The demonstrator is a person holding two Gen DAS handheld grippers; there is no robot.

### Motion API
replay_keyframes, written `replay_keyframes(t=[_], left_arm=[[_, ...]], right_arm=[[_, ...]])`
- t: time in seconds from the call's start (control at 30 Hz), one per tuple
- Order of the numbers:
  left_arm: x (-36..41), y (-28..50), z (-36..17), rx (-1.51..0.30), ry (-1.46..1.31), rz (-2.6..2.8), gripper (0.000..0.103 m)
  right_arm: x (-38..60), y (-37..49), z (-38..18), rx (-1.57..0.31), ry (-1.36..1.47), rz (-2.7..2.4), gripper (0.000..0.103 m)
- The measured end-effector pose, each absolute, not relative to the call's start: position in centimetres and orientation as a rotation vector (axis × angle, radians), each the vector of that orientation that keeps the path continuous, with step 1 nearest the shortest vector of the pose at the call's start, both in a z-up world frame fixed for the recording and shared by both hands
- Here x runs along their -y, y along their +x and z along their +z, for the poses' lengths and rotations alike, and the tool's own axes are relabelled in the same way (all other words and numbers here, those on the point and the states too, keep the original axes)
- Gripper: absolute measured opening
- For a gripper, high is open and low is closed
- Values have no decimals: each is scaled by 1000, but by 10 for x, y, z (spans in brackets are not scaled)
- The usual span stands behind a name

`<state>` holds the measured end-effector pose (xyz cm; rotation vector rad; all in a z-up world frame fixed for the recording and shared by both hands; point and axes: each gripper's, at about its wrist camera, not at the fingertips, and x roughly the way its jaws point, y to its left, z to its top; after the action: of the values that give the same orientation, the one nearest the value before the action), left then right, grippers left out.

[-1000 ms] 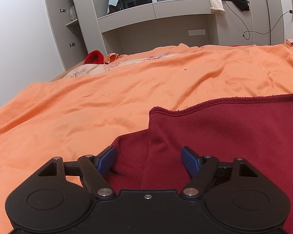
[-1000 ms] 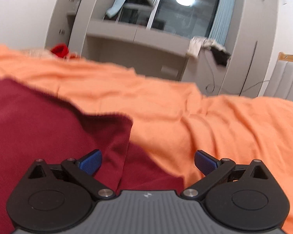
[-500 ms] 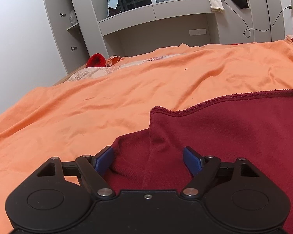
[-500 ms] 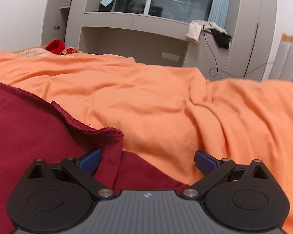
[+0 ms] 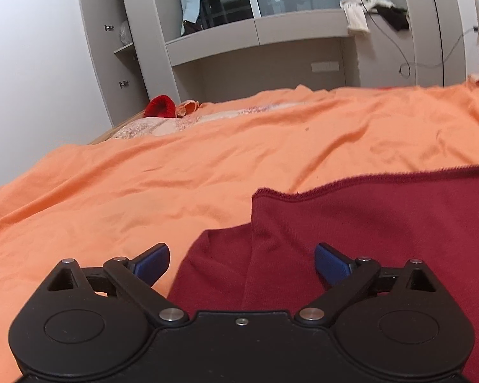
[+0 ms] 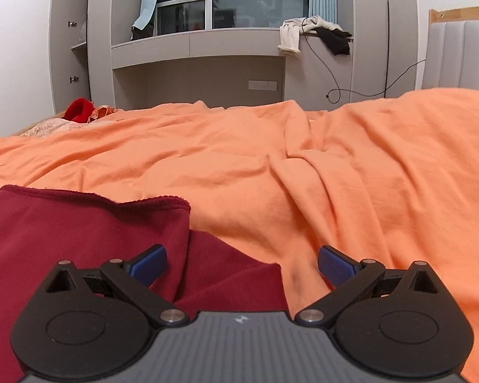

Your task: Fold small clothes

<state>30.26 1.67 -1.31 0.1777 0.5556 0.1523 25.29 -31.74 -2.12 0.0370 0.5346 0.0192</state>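
1. Orange bedding [image 5: 207, 166] is spread across the bed, with grey built-in shelving [image 6: 207, 63] and a window seen behind; a red item [image 5: 159, 106] is left at the far edge.
2. A dark red garment [image 5: 383, 217] is laid on the bedding, its top layer folded over a lower layer that juts out at both near corners.
3. The left tool [image 5: 241, 261] is held released; its jaws have just been opening, and nothing is gripped, though cloth lies between them.
4. The right tool [image 6: 241, 263] is likewise spread wide and empty above the garment's right corner.
5. Risk is judged as follows: the bedding could be pinched together with the garment, or only one layer caught, so that the fold would be dragged askew.
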Motion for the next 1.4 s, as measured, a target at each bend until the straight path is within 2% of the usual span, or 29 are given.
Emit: replay_keyframes(t=[0.27, 0.67, 0.8, 1.0, 1.4], left_arm=[[-42, 262, 15, -478, 53, 158, 102], [-95, 194, 16, -490, -225, 163, 102], [-103, 175, 4, -516, -322, 141, 102], [-93, 159, -3, -503, -308, 120, 102], [-80, 137, -12, -474, -412, -5, 102]], right_arm=[[309, 200, 10, -410, 29, -20, 103], [262, 121, 28, -229, 131, 96, 103], [228, 107, 21, -209, 117, 174, 103], [179, 98, 12, -170, 22, 215, 103], [138, 116, -20, -285, -102, 190, 103]])
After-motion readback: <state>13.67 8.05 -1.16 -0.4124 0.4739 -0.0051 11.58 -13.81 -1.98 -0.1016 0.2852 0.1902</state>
